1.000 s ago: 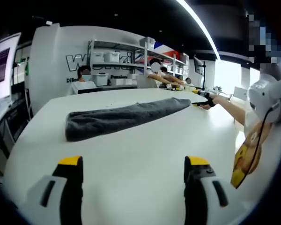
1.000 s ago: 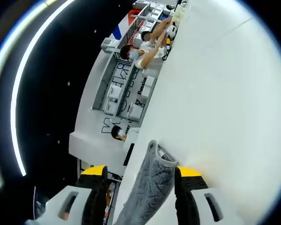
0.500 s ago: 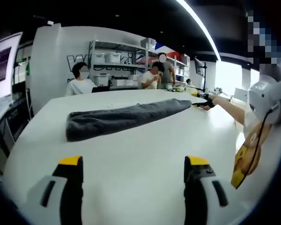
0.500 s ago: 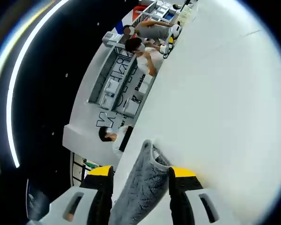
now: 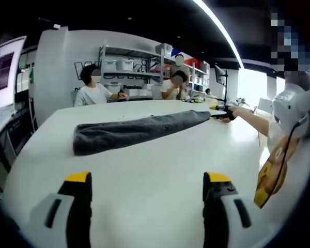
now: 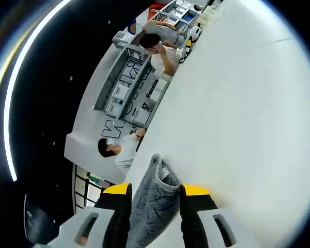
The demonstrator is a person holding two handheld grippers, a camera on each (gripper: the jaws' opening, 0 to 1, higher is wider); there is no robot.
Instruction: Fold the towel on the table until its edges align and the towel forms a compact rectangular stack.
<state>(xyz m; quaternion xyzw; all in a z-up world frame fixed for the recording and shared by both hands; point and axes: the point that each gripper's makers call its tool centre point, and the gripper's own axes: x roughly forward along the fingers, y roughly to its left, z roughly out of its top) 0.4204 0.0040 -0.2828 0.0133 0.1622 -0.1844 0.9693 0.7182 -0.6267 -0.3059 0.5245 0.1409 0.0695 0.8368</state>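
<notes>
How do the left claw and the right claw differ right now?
The left claw is open and empty, over bare white table, short of the grey towel. The right claw has its jaws closed in on the towel's end. The two views are rolled differently. Both have yellow-tipped jaws.

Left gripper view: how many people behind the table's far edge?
3. One seated in a white shirt at the left, one seated further right with a hand near the face, one standing just behind that one. More may be hidden by the shelving.

Towel point(image 6: 154, 199) lower length hidden between right tongs point(image 6: 155, 192); shelf boxes point(image 5: 123, 64) too small to identify.
</notes>
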